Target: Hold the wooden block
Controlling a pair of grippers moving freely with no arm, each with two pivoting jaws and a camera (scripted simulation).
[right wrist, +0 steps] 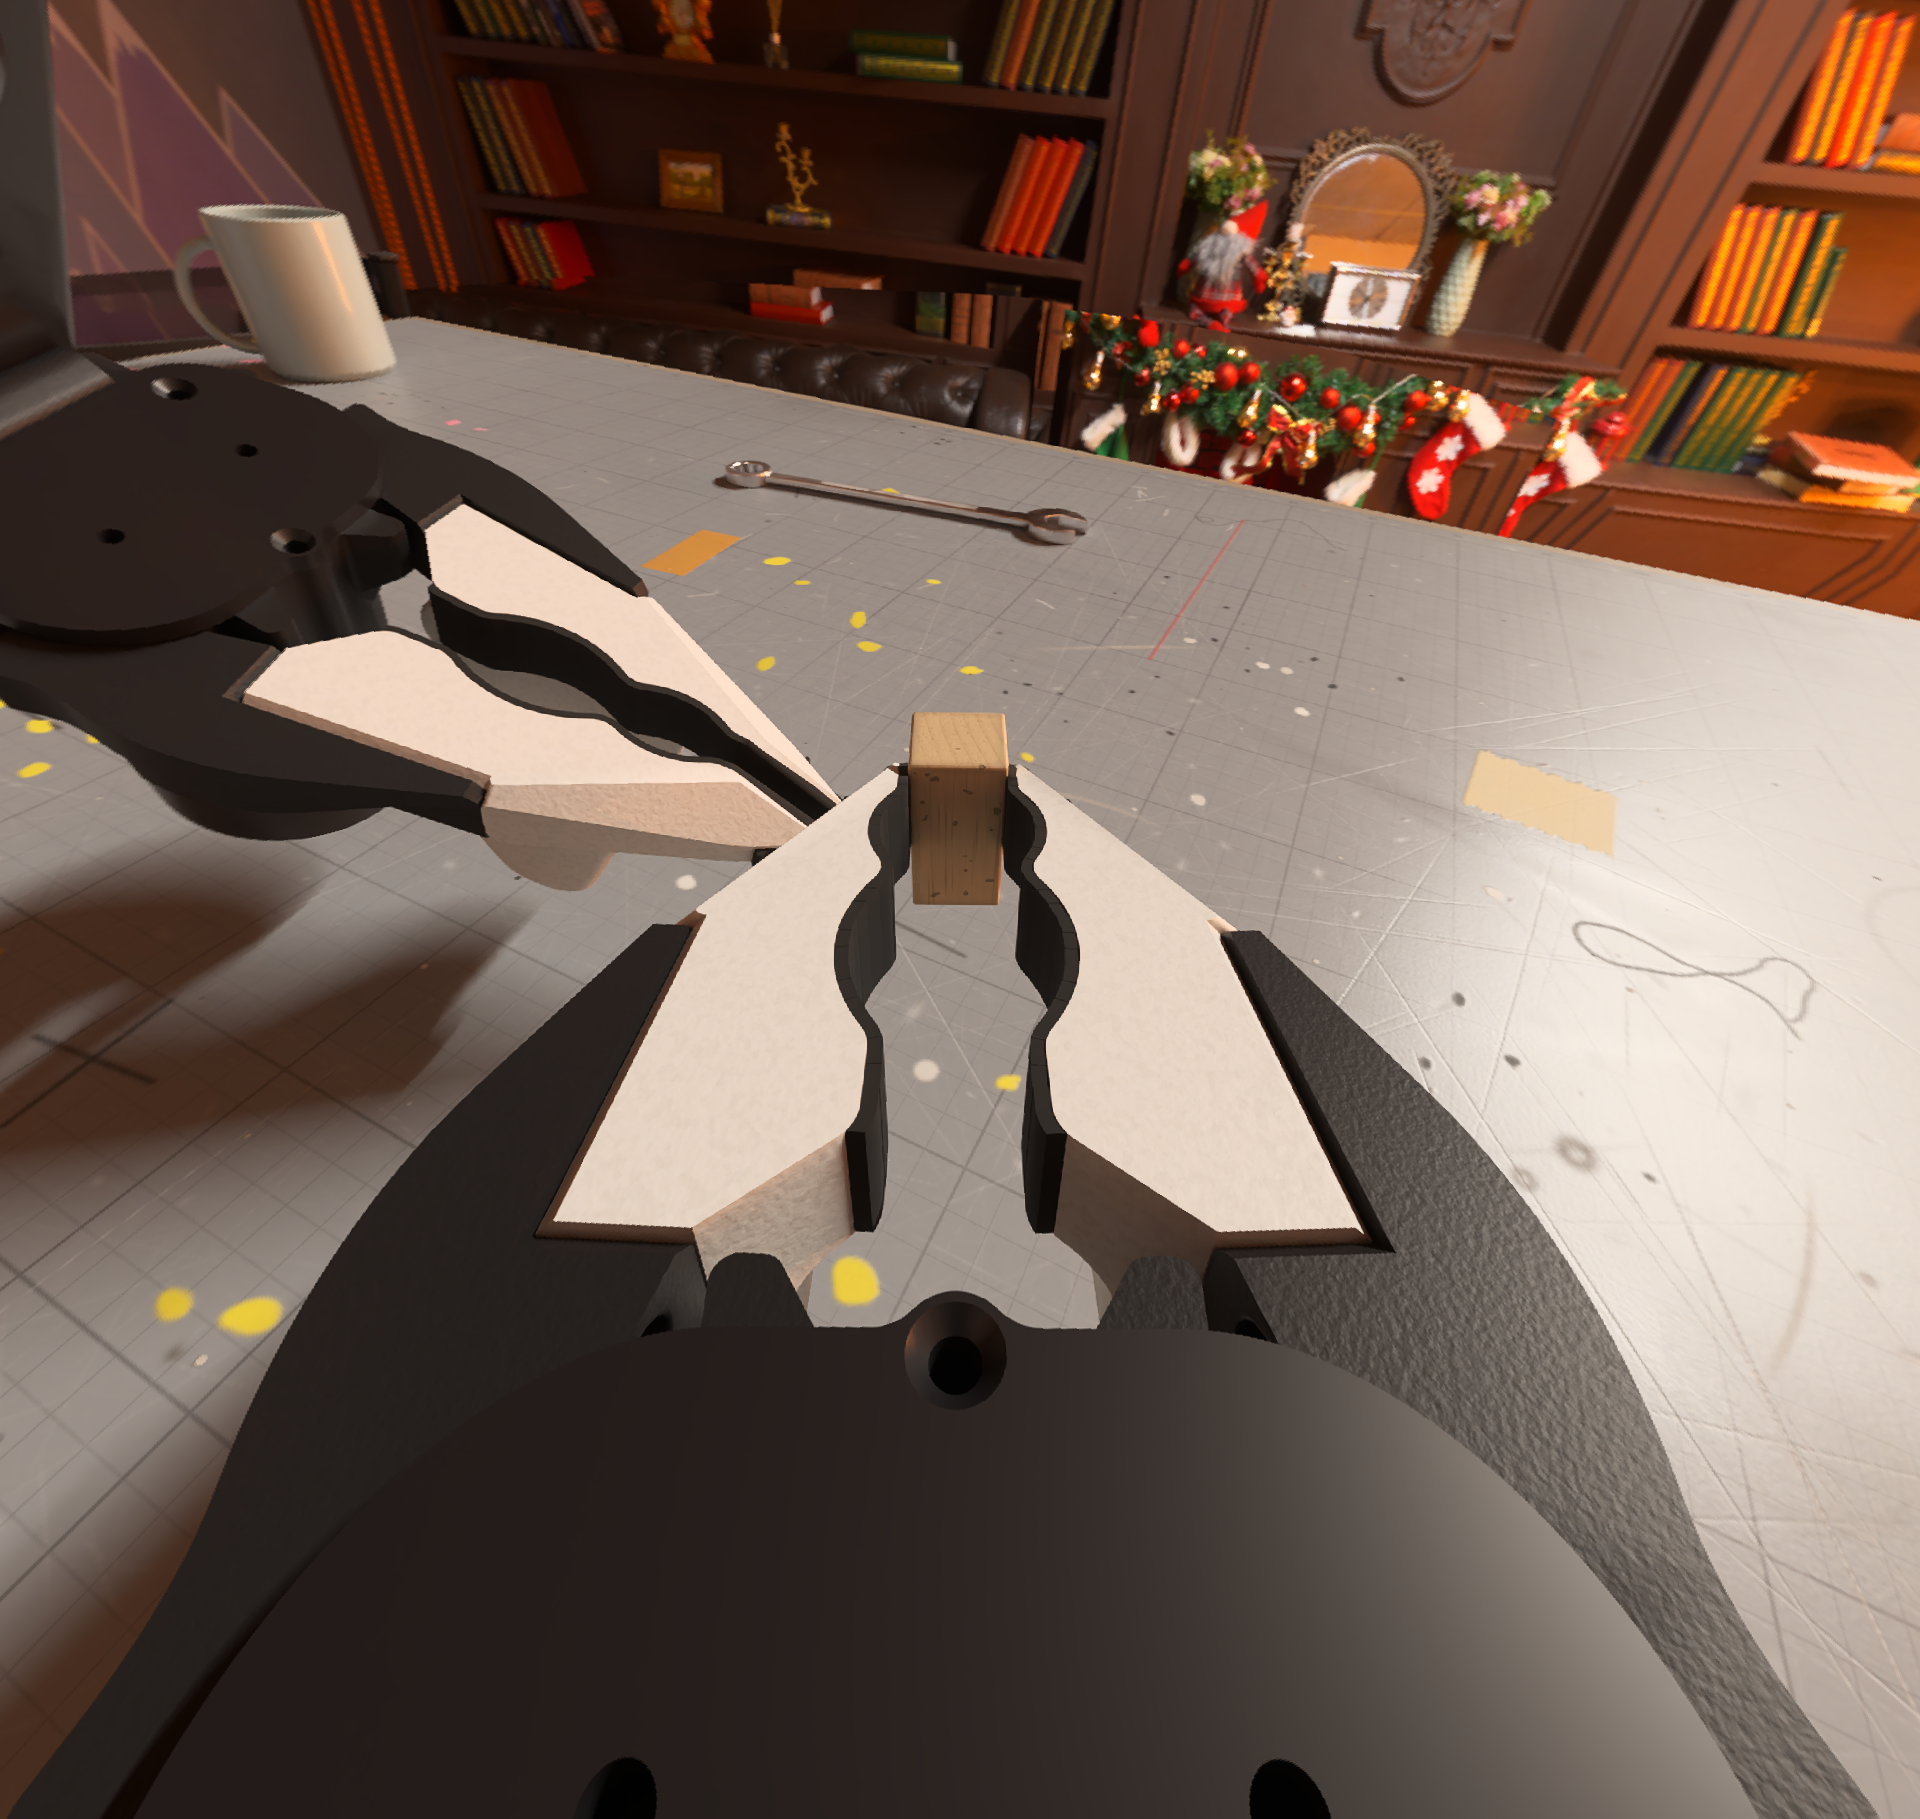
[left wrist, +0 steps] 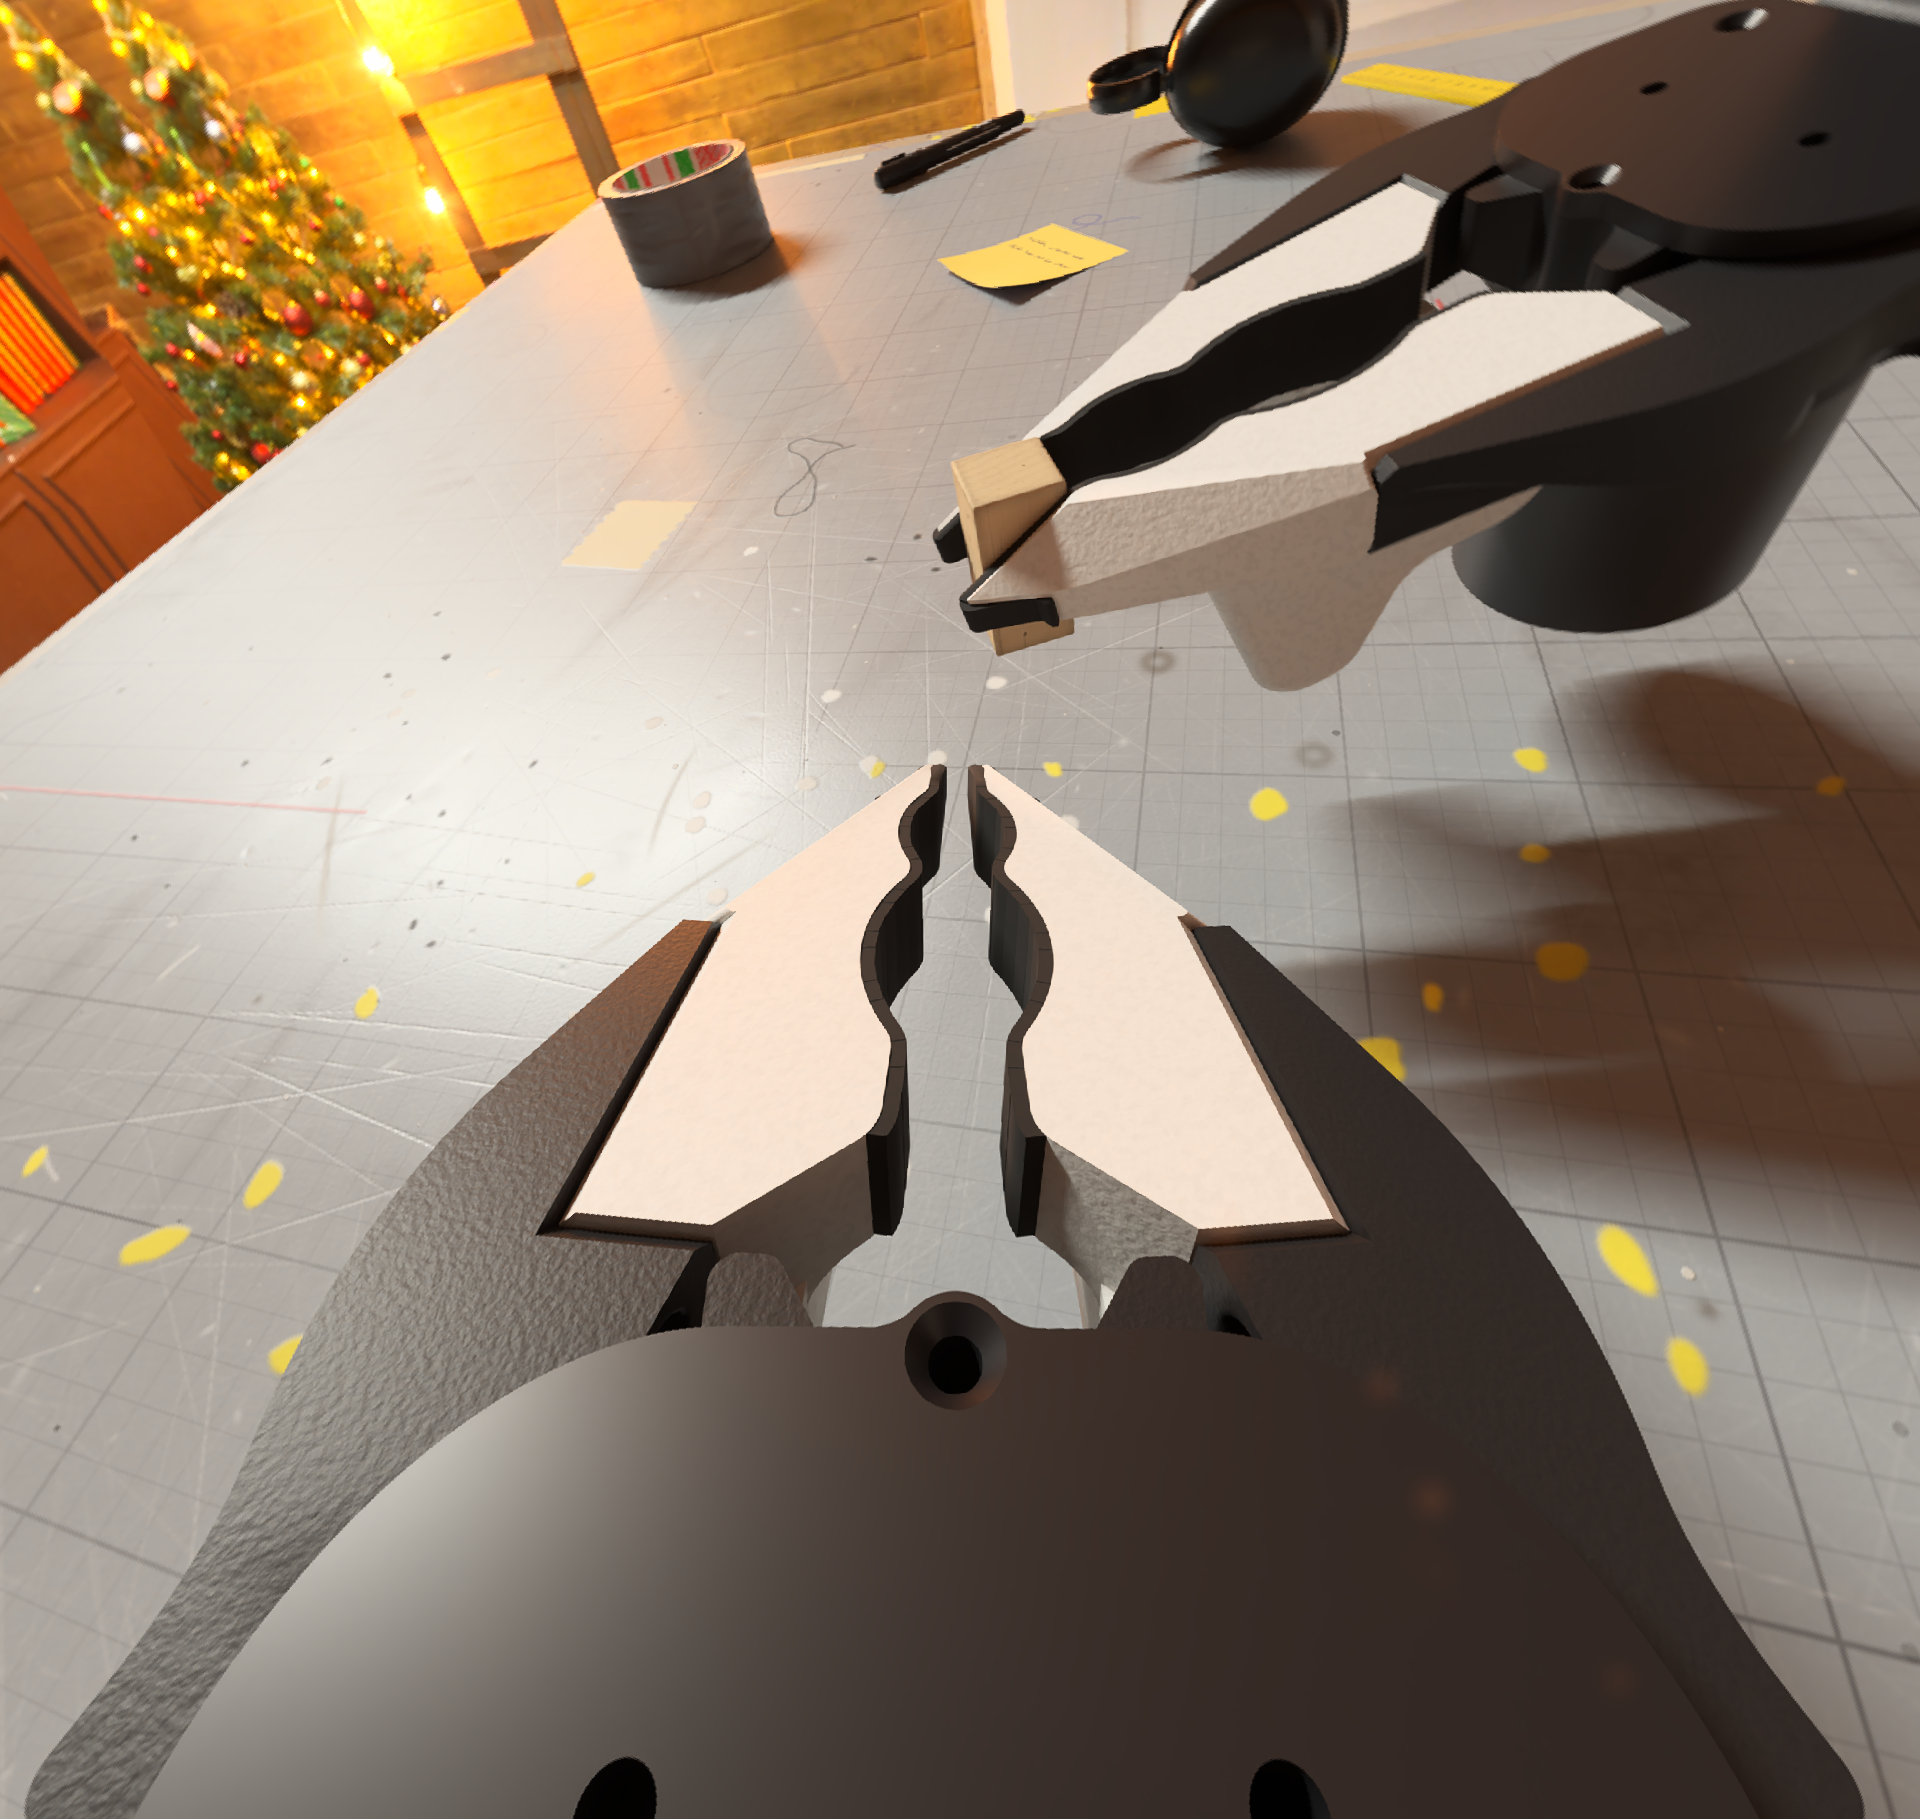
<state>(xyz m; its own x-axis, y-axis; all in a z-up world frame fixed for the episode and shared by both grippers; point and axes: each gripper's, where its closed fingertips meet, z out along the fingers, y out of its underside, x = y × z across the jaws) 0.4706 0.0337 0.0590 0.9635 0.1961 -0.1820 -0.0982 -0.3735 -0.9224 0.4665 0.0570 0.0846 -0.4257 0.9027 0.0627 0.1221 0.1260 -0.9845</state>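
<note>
The wooden block (right wrist: 957,813) is a small pale upright piece. My right gripper (right wrist: 957,782) is shut on the wooden block at its fingertips and holds it above the grey mat. In the left wrist view the right gripper (left wrist: 982,569) comes in from the upper right with the block (left wrist: 1003,502) between its tips. My left gripper (left wrist: 957,777) is shut and empty, its tips a short way below the block. In the right wrist view the left gripper (right wrist: 810,803) lies at the left, its tips close beside my right finger.
A grey cutting mat (left wrist: 520,834) covers the table. A tape roll (left wrist: 688,211), a black marker (left wrist: 948,148), a yellow note (left wrist: 1031,257) and a black round object (left wrist: 1252,44) lie at the far side. A white mug (right wrist: 296,289) and a wrench (right wrist: 904,500) lie farther off.
</note>
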